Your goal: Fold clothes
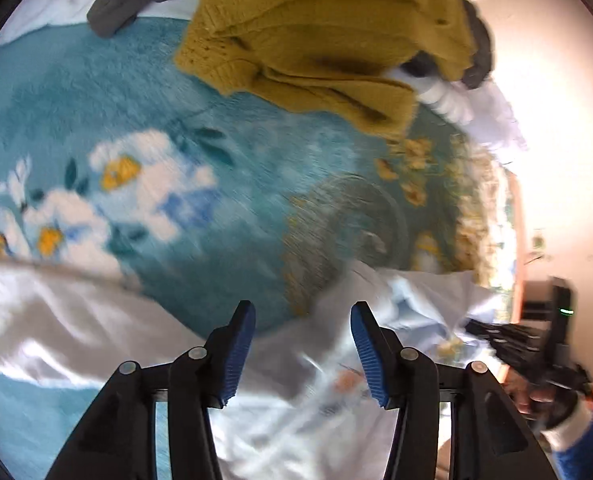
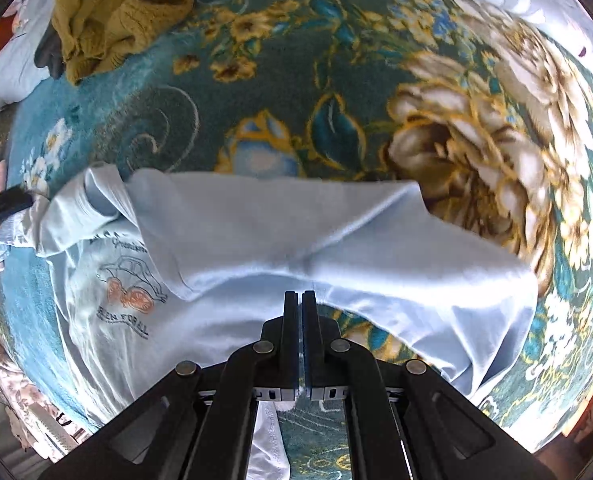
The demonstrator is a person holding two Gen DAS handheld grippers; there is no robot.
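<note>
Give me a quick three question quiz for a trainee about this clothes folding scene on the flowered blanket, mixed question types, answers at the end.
1. True or false: the left gripper has its jaws apart with nothing between them.
2. Multiple choice: the right gripper has its jaws pressed together at the edge of which thing? A) mustard sweater B) pale blue T-shirt C) grey garment
3. Fill in: the printed car graphic lies toward the ____ side of the right wrist view.

Key
1. True.
2. B, the pale blue T-shirt; whether cloth is actually pinched cannot be told. The mustard sweater lies apart, far off on the blanket.
3. Left.
</note>
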